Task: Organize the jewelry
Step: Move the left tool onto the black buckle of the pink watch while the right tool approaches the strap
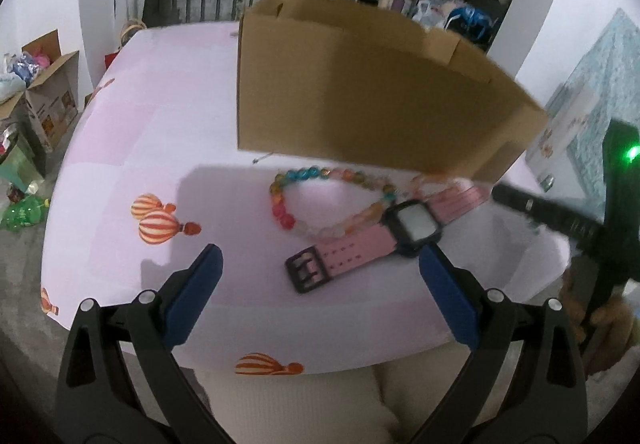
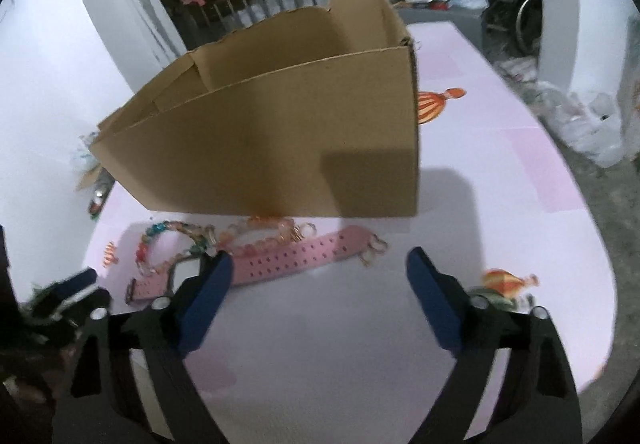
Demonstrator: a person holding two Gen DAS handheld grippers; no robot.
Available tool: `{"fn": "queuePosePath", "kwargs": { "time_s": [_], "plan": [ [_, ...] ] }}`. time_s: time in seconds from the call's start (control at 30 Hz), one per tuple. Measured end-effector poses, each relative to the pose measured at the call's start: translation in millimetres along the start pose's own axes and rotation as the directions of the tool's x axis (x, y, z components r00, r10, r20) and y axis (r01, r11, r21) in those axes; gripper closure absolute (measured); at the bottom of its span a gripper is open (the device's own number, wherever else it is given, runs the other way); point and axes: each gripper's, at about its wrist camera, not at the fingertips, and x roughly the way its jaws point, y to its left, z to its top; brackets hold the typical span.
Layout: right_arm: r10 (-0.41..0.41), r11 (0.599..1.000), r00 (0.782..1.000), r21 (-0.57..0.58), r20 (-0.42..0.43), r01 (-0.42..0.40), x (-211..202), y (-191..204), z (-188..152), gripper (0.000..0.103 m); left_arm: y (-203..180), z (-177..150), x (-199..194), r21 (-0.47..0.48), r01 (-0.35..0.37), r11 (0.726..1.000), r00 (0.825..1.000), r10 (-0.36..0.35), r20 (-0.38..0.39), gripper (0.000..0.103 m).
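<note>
Open-topped cardboard box [image 2: 280, 131], contents unseen

The right hand-held gripper [image 2: 320, 268] hangs spread above a pink watch strap [image 2: 296, 258] lying before a cardboard box [image 2: 280, 139].

Both wrist views forward, low — sharing box [image 1: 360, 91] [image 2: 280, 131]

No text, label, brand or number is showing legibly in either view. The printing on the open cardboard carton [image 1: 52, 103] standing on the floor is blurring into coloured patches, and the watch [image 1: 414, 226] screen is showing nothing readable.
</note>
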Motion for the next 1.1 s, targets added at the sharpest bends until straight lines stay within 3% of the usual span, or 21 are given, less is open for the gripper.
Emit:
{"fn": "queuePosePath", "kwargs": {
  "time_s": [0.1, 0.17, 0.2, 0.33, 0.63, 0.77, 0.87, 0.93, 1.03, 1.07, 1.1],
  "plan": [
    [0.041, 0.999, 0.999, 0.001, -0.024, -0.041, 11.5, -0.6, 5.9, 0.029, 0.4, -0.6, 3.9, 0.014, -0.006, 1.000, 1.000, 0.006, -0.012, 0.009],
    [0.059, 0.998, 0.998, 0.015, -0.037, -0.058, 16.8, -1.2, 7.4, 0.033, -3.7, 0.0, 4.7, 0.052, -0.019, 0.998, 1.000, 0.019, -0.005, 0.017],
    [0.062, 0.998, 0.997, 0.019, -0.042, -0.061, 19.6, -2.0, 8.8, 0.035, -5.0, 0.2, 6.7, 0.064, -0.024, 0.998, 1.000, 0.025, -0.013, 0.028],
    [0.053, 0.999, 0.998, 0.003, -0.038, -0.053, 24.3, -3.8, 11.8, 0.039, -2.7, -1.5, 22.3, 0.066, -0.038, 0.997, 0.996, 0.043, -0.083, 0.049],
    [0.035, 0.999, 0.998, -0.024, -0.060, -0.036, 30.4, -2.0, 15.3, 0.039, -7.9, -3.8, 26.8, 0.121, -0.074, 0.990, 0.995, 0.081, -0.056, 0.070],
    [0.073, 0.997, 0.995, -0.002, -0.067, -0.073, 25.6, -3.9, 18.5, 0.039, -6.8, -3.1, 27.7, 0.118, -0.070, 0.990, 0.996, 0.077, -0.053, 0.070],
    [0.151, 0.988, 0.987, 0.044, -0.060, -0.148, 15.7, -9.8, 21.4, 0.039, -6.0, -3.6, 26.7, 0.112, -0.071, 0.991, 0.996, 0.077, -0.052, 0.070],
    [0.242, 0.968, 0.969, 0.089, -0.049, -0.237, 7.4, -13.4, 20.7, 0.039, -6.2, -3.2, 27.3, 0.108, -0.069, 0.992, 0.996, 0.075, -0.052, 0.070],
    [0.394, 0.908, 0.918, 0.178, -0.044, -0.381, 5.1, -21.1, 17.5, 0.039, -4.5, -3.2, 26.4, 0.100, -0.062, 0.993, 0.996, 0.067, -0.053, 0.071],
    [0.395, 0.905, 0.918, 0.188, -0.044, -0.381, 6.0, -22.4, 15.4, 0.039, -2.4, -3.7, 26.1, 0.096, -0.061, 0.994, 0.996, 0.066, -0.052, 0.071],
    [0.357, 0.922, 0.933, 0.179, -0.048, -0.344, 7.4, -22.3, 13.4, 0.039, -0.7, -3.6, 26.3, 0.093, -0.061, 0.994, 0.996, 0.066, -0.053, 0.072]
  ]
}}
